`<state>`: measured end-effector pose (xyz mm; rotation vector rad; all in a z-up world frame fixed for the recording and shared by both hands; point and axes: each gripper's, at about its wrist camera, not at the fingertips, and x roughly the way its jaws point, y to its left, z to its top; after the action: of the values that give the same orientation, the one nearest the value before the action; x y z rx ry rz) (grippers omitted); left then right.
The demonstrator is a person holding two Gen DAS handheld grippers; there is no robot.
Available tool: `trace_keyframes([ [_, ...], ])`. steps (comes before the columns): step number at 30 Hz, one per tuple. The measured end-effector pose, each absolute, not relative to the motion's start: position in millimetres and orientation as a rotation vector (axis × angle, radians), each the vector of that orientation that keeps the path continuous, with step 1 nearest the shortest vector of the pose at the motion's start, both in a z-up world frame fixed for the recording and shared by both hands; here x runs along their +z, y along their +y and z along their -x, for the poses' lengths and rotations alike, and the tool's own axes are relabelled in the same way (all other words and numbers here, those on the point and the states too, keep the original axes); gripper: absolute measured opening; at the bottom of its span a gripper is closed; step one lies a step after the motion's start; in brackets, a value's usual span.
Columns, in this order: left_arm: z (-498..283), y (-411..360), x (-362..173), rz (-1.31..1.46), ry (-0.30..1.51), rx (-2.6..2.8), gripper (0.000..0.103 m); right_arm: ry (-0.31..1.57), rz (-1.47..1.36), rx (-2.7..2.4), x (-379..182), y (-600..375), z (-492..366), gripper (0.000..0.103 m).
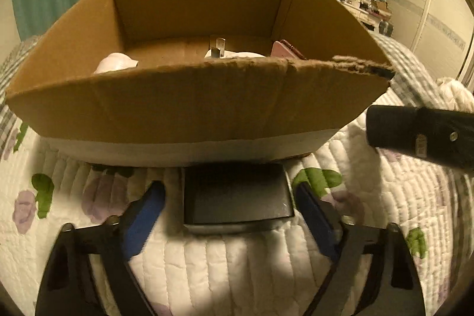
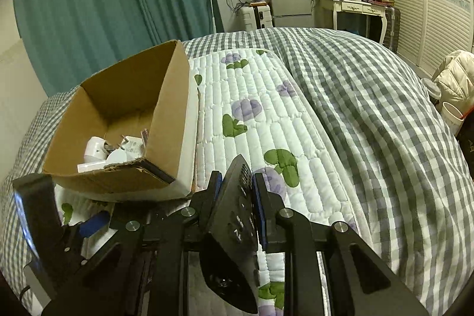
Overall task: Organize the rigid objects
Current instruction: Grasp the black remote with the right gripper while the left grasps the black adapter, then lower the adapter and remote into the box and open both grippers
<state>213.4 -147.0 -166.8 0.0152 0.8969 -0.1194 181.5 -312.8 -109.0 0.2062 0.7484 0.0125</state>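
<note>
Left wrist view: open cardboard box (image 1: pixel 195 96) on a quilted floral bedspread (image 1: pixel 225 265), near wall torn along its top edge. Inside, only partly visible over that edge: a pale rounded item (image 1: pixel 114 62) at left, a white plug (image 1: pixel 217 49) with metal prongs upright near the middle, a pinkish flat item (image 1: pixel 286 49) leaning in the right corner. Just in front of the box, a dark flat rectangular device (image 1: pixel 237 200) lying on the bedspread between the blue pads of the left gripper (image 1: pixel 229 206); jaws spread to either side, a visible gap at each pad, nothing gripped. At right, the black end of a remote (image 1: pixel 414 135) above the quilt.

Right wrist view: right gripper (image 2: pixel 237 194) clamped on a black remote control (image 2: pixel 237 215), buttons facing right, its body standing on edge between the blue pads. To the left, the same cardboard box (image 2: pixel 124 114), holding a cluster of white chargers and plugs (image 2: pixel 112 150) piled at its near corner, the rest of the floor bare. Below the box, part of the left gripper (image 2: pixel 91 222), one blue pad showing. Grey checked duvet (image 2: pixel 370 123) across the bed at right.
</note>
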Motion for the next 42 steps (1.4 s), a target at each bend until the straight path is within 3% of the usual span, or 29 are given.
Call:
trace_keyframes([
  [1,-214.0,-146.8,-166.8,-0.008,0.905,-0.134,0.071,0.748,-0.204,0.012,-108.8,-312.6,-181.7,0.020],
  [12,-177.8,-138.1,-132.3,-0.001,0.898,-0.141,0.069,0.691,-0.126,0.032,-63.3,-295.8,-158.7,0.020],
  [22,-147.5,-124.0,-33.9,-0.002,0.741,-0.190,0.069,0.579,-0.071,0.072,16.6,-279.4,-129.3,0.020],
  [28,-168.3,-105.3,16.1,-0.024,0.663,-0.194,0.069,0.524,-0.048,0.092,47.5,-270.9,-137.8,0.020],
  [33,-200.1,-96.5,11.4,-0.083,0.649,-0.147,0.069,0.505,-0.037,0.125,51.8,-258.4,-165.8,0.020],
  [42,-259.5,-85.0,-54.7,-0.097,0.762,-0.092,0.069,0.561,-0.007,0.155,6.7,-242.5,-218.8,0.020],
])
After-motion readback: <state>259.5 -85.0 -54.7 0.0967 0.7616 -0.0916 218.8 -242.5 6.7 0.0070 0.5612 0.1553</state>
